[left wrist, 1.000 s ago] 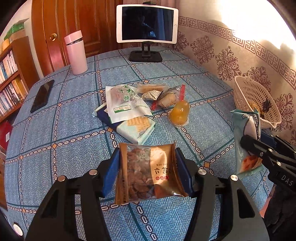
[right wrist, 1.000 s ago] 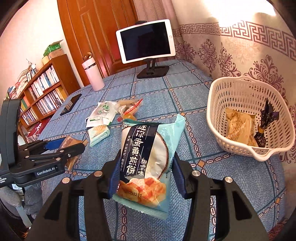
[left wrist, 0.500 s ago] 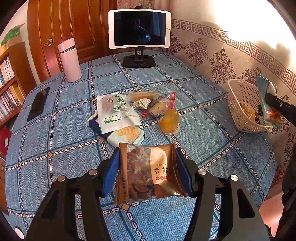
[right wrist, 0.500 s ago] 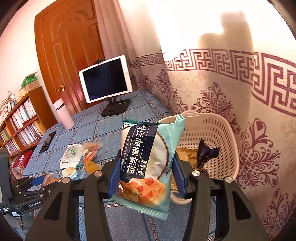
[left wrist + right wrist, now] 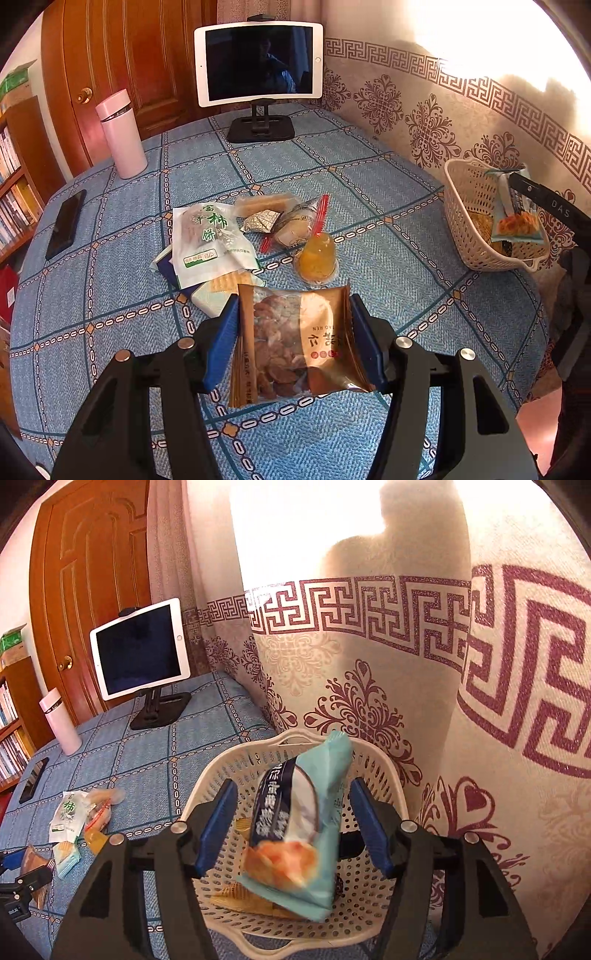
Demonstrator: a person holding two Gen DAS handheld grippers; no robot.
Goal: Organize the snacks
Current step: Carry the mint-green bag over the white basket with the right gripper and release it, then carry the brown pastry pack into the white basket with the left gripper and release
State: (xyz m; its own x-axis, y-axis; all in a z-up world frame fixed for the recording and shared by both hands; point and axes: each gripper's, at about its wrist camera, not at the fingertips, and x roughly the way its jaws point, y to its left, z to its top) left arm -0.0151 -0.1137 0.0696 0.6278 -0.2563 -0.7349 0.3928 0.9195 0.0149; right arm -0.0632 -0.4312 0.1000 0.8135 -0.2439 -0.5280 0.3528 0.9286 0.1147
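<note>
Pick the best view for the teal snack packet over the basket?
Right wrist: the teal snack packet fills the centre, loose between the open right tool, over the white plastic basket. Left wrist shows it small at the edge.

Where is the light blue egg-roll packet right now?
In the right wrist view the light blue packet is between the open right gripper fingers, blurred, over the white basket beside the curtain, at the table's right edge.
</note>
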